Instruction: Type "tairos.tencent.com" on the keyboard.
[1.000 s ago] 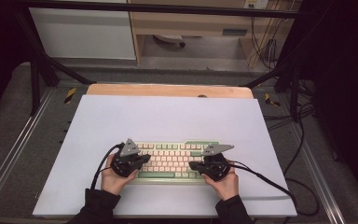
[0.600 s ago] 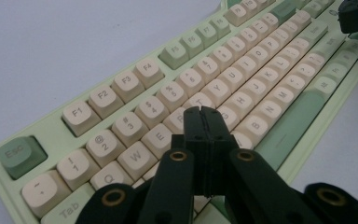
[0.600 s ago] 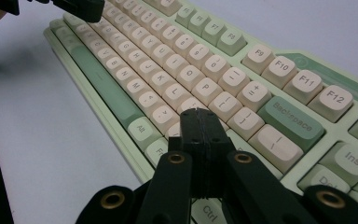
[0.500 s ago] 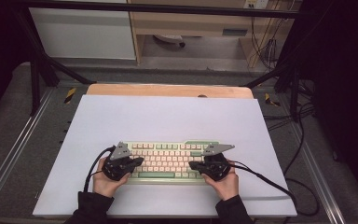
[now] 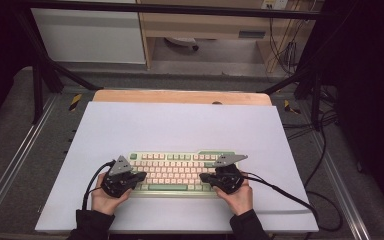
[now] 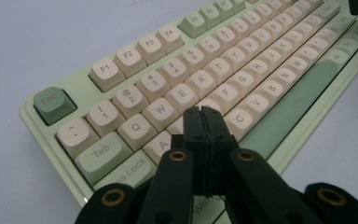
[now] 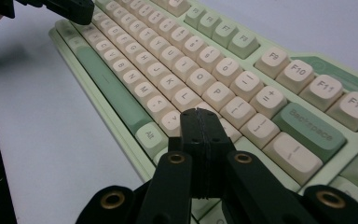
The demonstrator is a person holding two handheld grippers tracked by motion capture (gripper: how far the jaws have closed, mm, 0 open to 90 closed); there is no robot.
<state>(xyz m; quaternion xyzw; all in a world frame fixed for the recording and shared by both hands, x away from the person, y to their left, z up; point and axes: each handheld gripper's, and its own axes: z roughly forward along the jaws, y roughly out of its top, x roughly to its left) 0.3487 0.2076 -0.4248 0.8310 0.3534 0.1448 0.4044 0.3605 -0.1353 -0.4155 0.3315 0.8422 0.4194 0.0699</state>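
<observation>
**A:** Why are both grippers pinched shut with nothing in them?

**B:** My guess is closed tips poke single keys better. The keyboard (image 5: 180,172) sits on the near half of the white mat (image 5: 130,125), right in front of the person. The left gripper (image 6: 202,111) hovers around the S/D keys, and the right gripper (image 7: 200,113) hangs low by the keys right of L.

**A:** So typing with two sticks, basically.

**B:** Looks like it.

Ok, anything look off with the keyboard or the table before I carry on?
Nothing stands out. The keyboard lies flat and square on the white mat, all visible keycaps seated. The left gripper and right gripper both sit over it with jaws shut and empty.
</observation>
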